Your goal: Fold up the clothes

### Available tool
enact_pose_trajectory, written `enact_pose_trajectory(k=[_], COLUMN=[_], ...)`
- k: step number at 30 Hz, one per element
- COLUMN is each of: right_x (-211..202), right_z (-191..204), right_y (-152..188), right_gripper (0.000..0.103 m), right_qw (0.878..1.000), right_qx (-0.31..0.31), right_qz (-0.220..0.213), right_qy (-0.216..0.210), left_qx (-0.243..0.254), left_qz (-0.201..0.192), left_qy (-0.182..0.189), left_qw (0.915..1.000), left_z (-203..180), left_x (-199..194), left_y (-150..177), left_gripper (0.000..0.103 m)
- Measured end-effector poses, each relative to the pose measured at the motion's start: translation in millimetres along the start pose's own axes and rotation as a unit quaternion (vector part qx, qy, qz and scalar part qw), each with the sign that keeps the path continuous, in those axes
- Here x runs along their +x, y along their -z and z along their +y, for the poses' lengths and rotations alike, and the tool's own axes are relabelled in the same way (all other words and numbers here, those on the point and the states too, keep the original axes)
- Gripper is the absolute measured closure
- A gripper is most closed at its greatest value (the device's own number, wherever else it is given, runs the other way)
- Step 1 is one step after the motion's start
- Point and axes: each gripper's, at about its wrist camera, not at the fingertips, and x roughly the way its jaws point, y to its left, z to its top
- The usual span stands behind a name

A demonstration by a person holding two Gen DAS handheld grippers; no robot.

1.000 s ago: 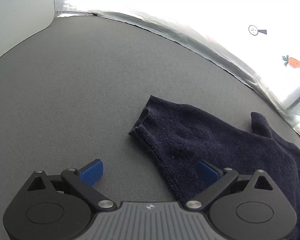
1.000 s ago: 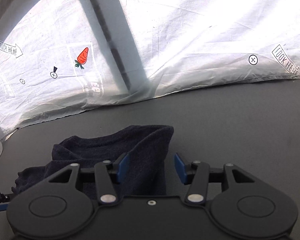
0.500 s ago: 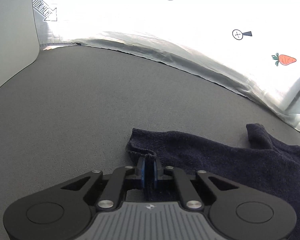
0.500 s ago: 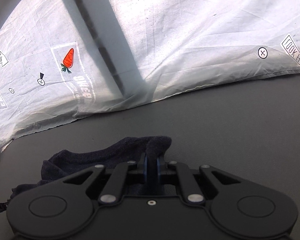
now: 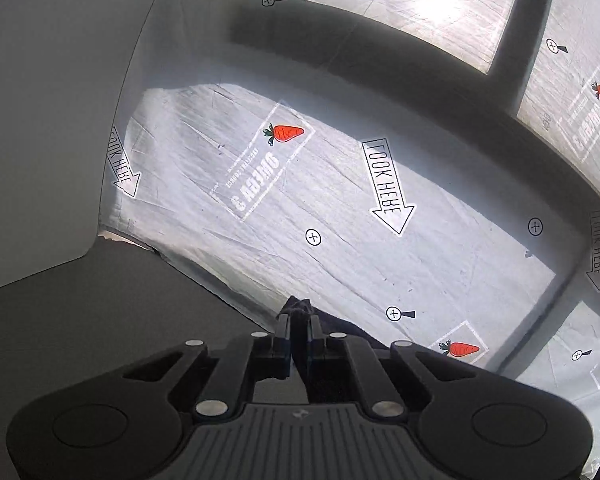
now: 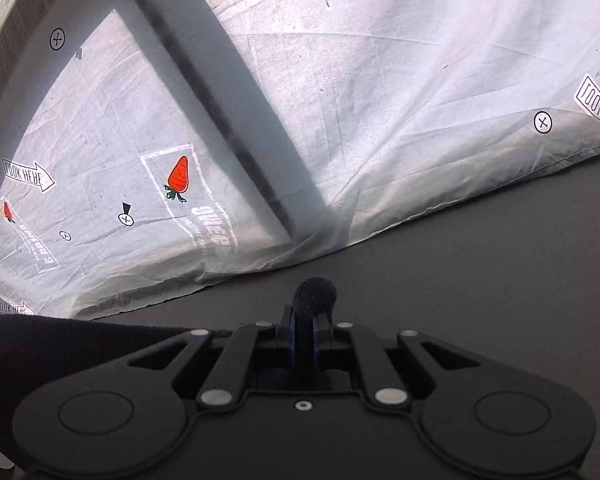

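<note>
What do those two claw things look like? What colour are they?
Both are mostly black. The left claw has a wide black body with two round discs, slanted link bars with silver rivets, a grey ribbed plate with a tiny logo, and blue pads on its fingers. The right claw has the same shape and blue pads, but its middle is plain black with one small screw. No cables or sleeves show.

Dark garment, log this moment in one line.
left gripper: shut on dark garment | right gripper: shut on dark garment | stage: lifted
</note>
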Motion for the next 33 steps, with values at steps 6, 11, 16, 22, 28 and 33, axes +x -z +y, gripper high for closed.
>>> enact_pose_trajectory(k=[6, 11, 16, 22, 28, 33], right_x=[2.1, -30.2, -57.5, -70.7, -87.8, -103.8], right_z=[33.2, 41.5, 37.6, 32.6, 25.2, 25.1], right_y=[25.8, 79.1, 138.3, 132.8, 133.8, 141.6], right_gripper=[0.066, 0.060, 0.047, 0.022, 0.020, 0.020], right_qw=[0.989, 0.991, 0.993, 0.989, 0.991, 0.992], right_qx=[-0.102, -0.092, -0.054, -0.042, -0.006, -0.003], right_qz=[0.011, 0.041, 0.056, 0.078, 0.078, 0.076], right_qy=[0.105, 0.086, 0.092, 0.116, 0.112, 0.105], left_qx=[-0.068, -0.078, -0.079, -0.049, -0.036, -0.020], left_qz=[0.083, 0.110, 0.112, 0.112, 0.169, 0.312], left_qy=[-0.065, -0.085, -0.073, -0.005, 0.152, 0.234], left_qw=[0.9922, 0.9872, 0.9878, 0.9925, 0.9731, 0.9207], left_z=[48.5, 67.1, 64.8, 26.1, -34.7, -79.2], left_x=[35.9, 46.2, 46.3, 36.3, 18.6, 17.7], left_y=[45.7, 68.5, 72.6, 71.0, 96.3, 161.7], left_gripper=[0.095, 0.095, 0.095, 0.095, 0.095, 0.093])
